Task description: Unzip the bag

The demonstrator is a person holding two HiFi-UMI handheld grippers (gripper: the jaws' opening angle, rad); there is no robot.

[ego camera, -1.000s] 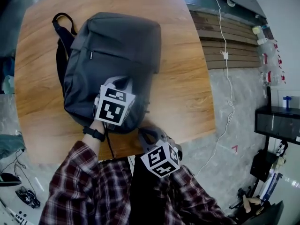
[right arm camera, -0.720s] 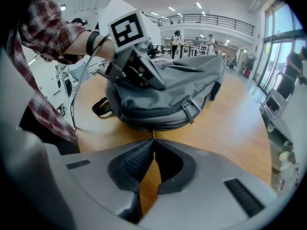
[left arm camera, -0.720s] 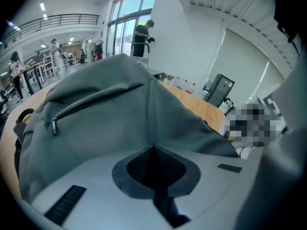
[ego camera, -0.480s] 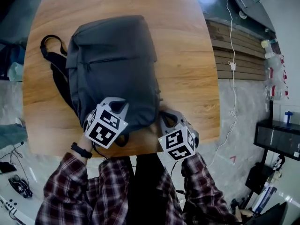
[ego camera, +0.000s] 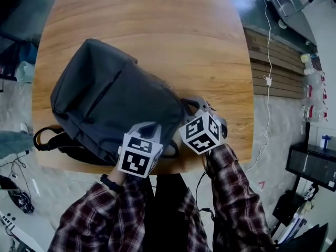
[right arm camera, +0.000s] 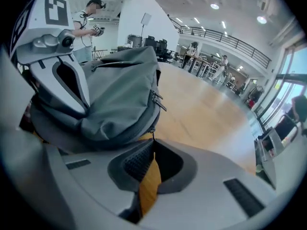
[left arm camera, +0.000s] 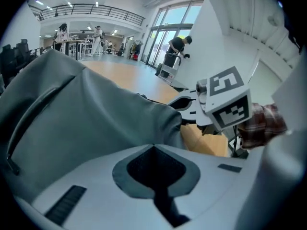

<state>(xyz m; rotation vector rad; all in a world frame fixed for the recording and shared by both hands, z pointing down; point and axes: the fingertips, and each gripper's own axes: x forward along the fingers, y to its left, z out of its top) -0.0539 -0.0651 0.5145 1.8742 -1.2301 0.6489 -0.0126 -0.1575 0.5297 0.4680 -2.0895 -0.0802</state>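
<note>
While my right gripper (right arm camera: 153, 143) pinches the zipper pull (right arm camera: 152, 132) at its tips and my left gripper (left arm camera: 153, 146) clamps backpack (left arm camera: 86, 114) fabric just ahead, a sideways tug could slip that thin pull free.

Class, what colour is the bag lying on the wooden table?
The bag is dark grey; the head view shows it best.
</note>
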